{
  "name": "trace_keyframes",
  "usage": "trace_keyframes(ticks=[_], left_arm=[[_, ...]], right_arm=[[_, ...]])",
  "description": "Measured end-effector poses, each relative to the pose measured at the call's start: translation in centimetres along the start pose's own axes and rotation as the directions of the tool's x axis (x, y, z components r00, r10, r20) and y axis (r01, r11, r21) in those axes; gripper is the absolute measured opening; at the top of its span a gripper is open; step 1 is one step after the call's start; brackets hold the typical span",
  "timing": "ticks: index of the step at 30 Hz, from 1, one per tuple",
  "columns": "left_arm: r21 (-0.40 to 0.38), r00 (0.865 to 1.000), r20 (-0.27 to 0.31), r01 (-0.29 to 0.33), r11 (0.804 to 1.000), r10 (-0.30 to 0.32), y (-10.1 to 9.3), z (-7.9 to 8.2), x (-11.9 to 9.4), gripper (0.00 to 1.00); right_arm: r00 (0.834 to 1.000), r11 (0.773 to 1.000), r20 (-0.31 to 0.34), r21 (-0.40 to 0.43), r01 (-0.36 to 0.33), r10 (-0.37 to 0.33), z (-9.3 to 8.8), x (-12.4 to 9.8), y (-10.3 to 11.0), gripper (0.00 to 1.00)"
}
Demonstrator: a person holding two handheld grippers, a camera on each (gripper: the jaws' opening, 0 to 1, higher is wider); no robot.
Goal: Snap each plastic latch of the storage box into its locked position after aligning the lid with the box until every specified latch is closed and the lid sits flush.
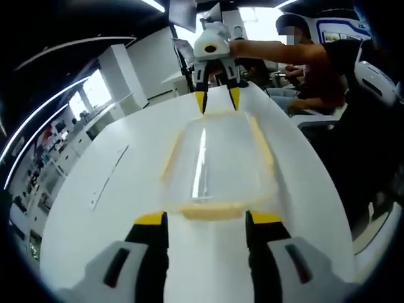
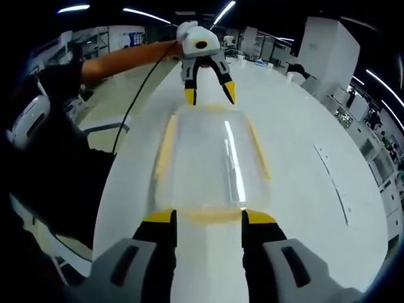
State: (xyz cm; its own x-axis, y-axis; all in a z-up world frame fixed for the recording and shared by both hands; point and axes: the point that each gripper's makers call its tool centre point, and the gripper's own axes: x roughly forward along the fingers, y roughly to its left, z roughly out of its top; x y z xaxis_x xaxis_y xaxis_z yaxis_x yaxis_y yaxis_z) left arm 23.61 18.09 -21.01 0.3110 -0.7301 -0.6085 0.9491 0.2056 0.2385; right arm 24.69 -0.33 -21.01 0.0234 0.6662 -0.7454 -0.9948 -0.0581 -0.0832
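Observation:
A clear plastic storage box (image 1: 218,161) with its lid on lies lengthwise on the white table (image 1: 113,183). Yellow latches run along its long sides (image 1: 262,142), and one sits at each short end (image 1: 211,211). My left gripper (image 1: 207,219) is open, its yellow-tipped jaws standing on either side of the near end latch. At the far end my right gripper (image 1: 218,101) hangs open over the opposite end. From the other side, the right gripper (image 2: 209,216) is open astride its end latch (image 2: 211,216) of the box (image 2: 211,158), with the left gripper (image 2: 208,93) open beyond.
A person's arm (image 2: 126,57) reaches in from the table's side, with a black cable (image 2: 136,95) trailing off the table edge. A seated person (image 1: 315,63) and chairs (image 1: 372,76) are beside the table. Desks and shelving line the room's walls.

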Motion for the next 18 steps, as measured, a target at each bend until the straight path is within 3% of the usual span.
trace_keyframes(ticks=[6, 10, 16, 18], left_arm=[[-0.039, 0.998, 0.058, 0.02, 0.999, -0.017, -0.3, 0.0, -0.2, 0.44], [-0.02, 0.995, 0.085, 0.049, 0.999, -0.047, -0.7, 0.1, -0.2, 0.36], [-0.025, 0.994, 0.095, 0.048, 0.999, -0.046, -0.3, 0.0, -0.1, 0.36], [-0.025, 0.994, 0.1, 0.047, 0.999, -0.044, -1.2, 0.2, 0.2, 0.36]], right_arm=[[1.0, 1.0, 0.026, 0.019, -0.003, 0.002, 0.1, 0.1, -0.8, 0.38], [1.0, 1.0, 0.027, 0.012, -0.003, 0.003, 0.3, 0.0, -1.3, 0.38], [1.0, 1.0, 0.029, 0.011, 0.0, 0.0, 0.3, -0.1, -1.5, 0.38], [0.999, 1.0, 0.039, 0.012, -0.002, 0.001, 0.3, -0.1, -1.7, 0.38]])
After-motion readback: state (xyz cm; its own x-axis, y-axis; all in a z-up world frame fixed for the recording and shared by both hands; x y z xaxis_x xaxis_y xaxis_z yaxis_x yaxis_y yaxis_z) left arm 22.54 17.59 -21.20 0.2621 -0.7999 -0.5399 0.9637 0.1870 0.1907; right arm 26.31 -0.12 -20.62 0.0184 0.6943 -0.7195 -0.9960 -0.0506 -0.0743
